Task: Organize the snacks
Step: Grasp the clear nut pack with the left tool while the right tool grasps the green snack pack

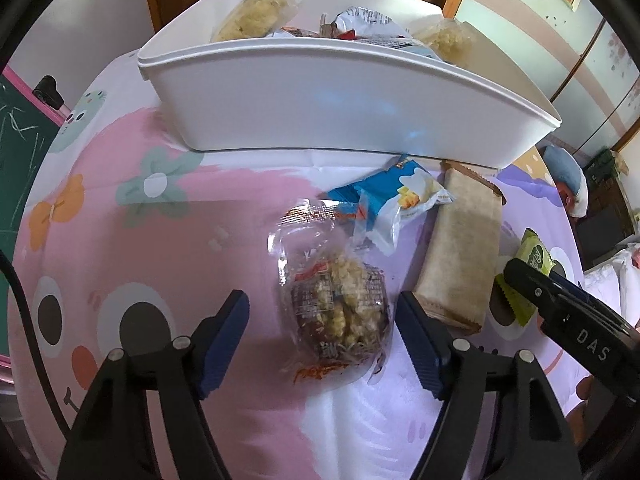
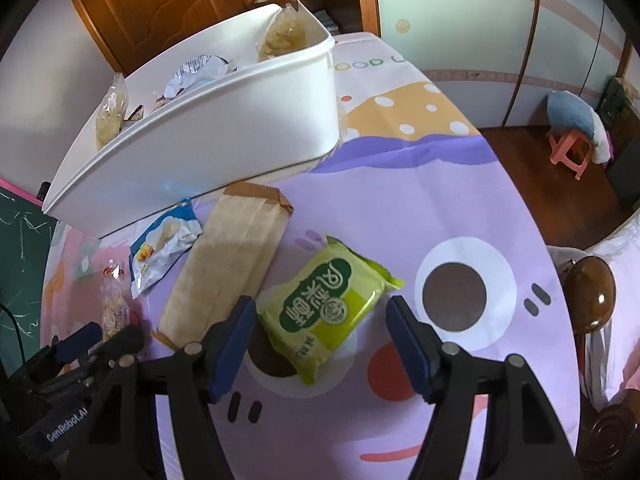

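Note:
A white bin holding several snack packs stands at the back of the table; it also shows in the right wrist view. My left gripper is open, its fingers either side of a clear-wrapped crispy snack lying on the cloth. My right gripper is open around a green snack pack, which also shows in the left wrist view. A blue-white pack and a brown paper pack lie between them in front of the bin.
The table wears a pink and purple cartoon cloth. A green chalkboard stands at the left. A pink stool and wooden floor are off the table's right edge. A wooden door is behind the bin.

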`<state>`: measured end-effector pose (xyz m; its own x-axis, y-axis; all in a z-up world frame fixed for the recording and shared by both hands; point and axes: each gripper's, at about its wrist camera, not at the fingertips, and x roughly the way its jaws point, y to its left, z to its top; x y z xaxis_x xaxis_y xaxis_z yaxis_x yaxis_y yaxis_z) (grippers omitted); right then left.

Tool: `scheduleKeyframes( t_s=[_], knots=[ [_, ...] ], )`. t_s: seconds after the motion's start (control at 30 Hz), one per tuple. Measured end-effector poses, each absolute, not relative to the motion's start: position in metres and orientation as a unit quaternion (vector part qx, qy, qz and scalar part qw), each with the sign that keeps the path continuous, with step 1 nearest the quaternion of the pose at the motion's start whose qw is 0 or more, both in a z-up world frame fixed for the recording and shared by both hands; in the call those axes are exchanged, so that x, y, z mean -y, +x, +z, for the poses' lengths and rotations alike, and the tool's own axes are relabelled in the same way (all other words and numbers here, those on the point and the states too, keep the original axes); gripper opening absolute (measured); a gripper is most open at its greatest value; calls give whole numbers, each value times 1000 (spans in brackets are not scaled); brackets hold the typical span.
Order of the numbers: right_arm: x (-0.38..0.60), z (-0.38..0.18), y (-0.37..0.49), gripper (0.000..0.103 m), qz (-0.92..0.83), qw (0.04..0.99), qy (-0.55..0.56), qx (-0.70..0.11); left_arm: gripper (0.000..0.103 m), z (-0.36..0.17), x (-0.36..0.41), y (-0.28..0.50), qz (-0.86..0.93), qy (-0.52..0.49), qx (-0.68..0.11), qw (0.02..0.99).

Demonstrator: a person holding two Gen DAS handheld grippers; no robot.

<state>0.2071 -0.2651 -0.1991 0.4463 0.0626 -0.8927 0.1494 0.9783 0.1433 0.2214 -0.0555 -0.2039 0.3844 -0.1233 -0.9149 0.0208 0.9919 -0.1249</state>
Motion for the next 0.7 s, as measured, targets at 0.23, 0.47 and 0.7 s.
scheduleKeyframes(
  t_s=[0.23, 0.47, 0.7],
  knots=[
    [252, -202, 208, 64, -33, 852, 59, -519, 65, -208, 58, 224, -42, -37, -549, 834],
    [243, -202, 197, 43, -17, 862, 17, -507, 50, -207, 46, 219, -58, -49, -533, 843],
    [252, -200, 189, 40, -6, 858, 44, -512, 46, -206, 33, 211, -68, -64, -527, 844]
  ],
)
